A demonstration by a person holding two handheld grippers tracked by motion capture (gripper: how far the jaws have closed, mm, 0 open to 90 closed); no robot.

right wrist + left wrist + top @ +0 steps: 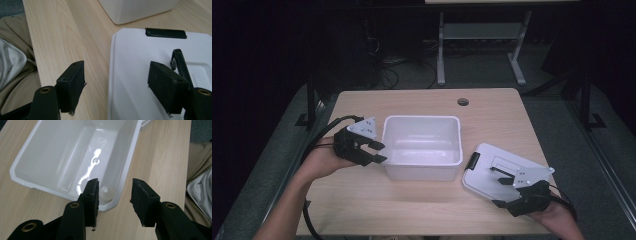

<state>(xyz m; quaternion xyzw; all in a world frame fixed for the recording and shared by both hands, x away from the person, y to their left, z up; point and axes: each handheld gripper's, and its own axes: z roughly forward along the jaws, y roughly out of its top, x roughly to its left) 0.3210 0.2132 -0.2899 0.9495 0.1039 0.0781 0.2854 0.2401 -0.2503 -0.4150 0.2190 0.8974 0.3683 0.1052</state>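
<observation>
- The left gripper [377, 152] hung with its jaws spread apart and nothing between them, poised at the near left corner of the white plastic bin [422, 146]; in the left gripper view one jaw stood over the bin's inside and the other outside the near wall, so they straddled the rim without yet touching it, as far as could be told.
- The right gripper [499, 176] was likewise wide open and empty, its jaws straddling the near long edge of the white lid [492, 172], one over the bare wood, the other above the lid's top beside its black carry handle [180, 62].
- The bin stood upright and empty in the middle of the wooden table [362, 200], with a small round moulding mark at its floor corner.
- The lid lay flat on the table just right of the bin, near it but apart, a black latch [165, 33] at the end facing the bin.
- Judged from this, the step in hand was the approach to grasp: lid to be picked up, bin to be steadied.
- The next move would call for the right jaws to lower and pinch the lid's edge, while the left closed on the bin's wall.
</observation>
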